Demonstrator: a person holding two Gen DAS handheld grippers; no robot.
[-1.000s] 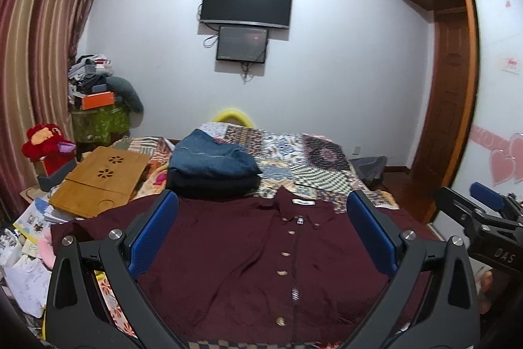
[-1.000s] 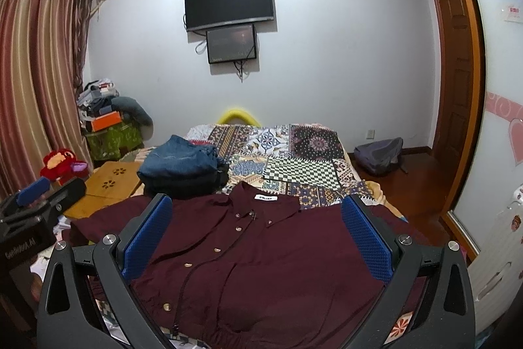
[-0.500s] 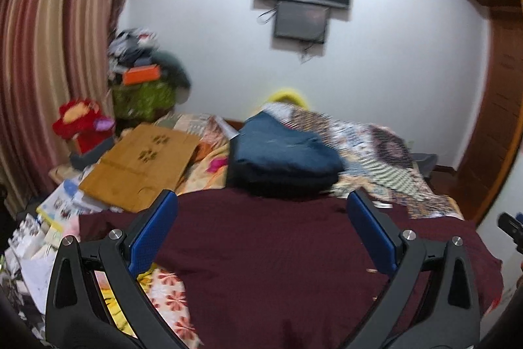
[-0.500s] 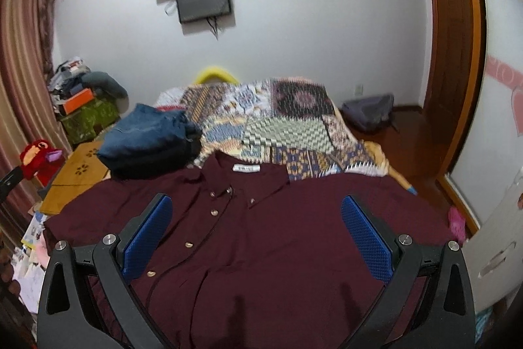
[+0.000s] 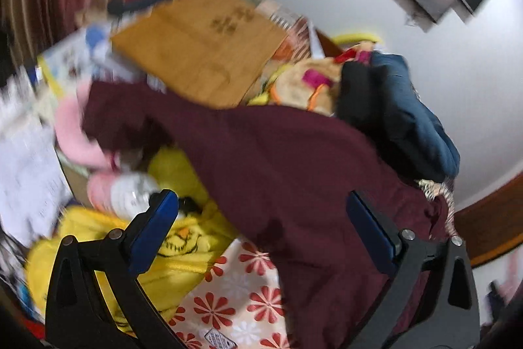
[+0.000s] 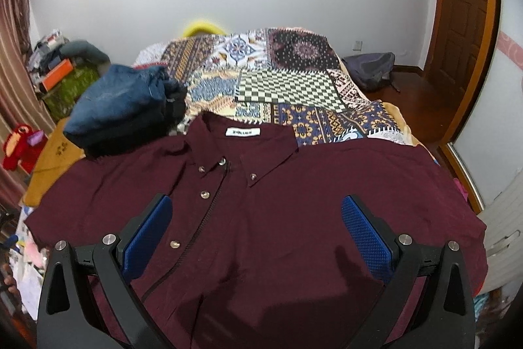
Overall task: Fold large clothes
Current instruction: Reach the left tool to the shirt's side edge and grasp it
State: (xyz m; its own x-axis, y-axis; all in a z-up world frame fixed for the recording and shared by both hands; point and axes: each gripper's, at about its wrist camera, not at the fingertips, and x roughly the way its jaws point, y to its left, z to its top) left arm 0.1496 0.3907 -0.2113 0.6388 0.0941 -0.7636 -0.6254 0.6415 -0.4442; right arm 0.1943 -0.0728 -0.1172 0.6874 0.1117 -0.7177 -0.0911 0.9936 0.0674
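Note:
A dark maroon button-up shirt (image 6: pixel 294 205) lies spread flat, front up, on the bed, collar toward the far side. My right gripper (image 6: pixel 258 224) is open and empty, hovering over the shirt's chest. In the blurred, tilted left wrist view, the shirt's left sleeve (image 5: pixel 261 159) stretches toward the bed's left edge. My left gripper (image 5: pixel 261 218) is open and empty, above that sleeve.
A stack of folded blue and black clothes (image 6: pixel 124 110) sits on the patchwork bedspread (image 6: pixel 287 87) by the shirt's left shoulder. A wooden lap desk (image 5: pixel 199 44), papers, a yellow plush (image 5: pixel 183 237) and pink items crowd the left bedside. A backpack (image 6: pixel 369 67) lies on the floor.
My left gripper has swung left and tilted down toward the shirt's left sleeve and the bedside clutter. My right gripper has moved lower and closer over the shirt's chest.

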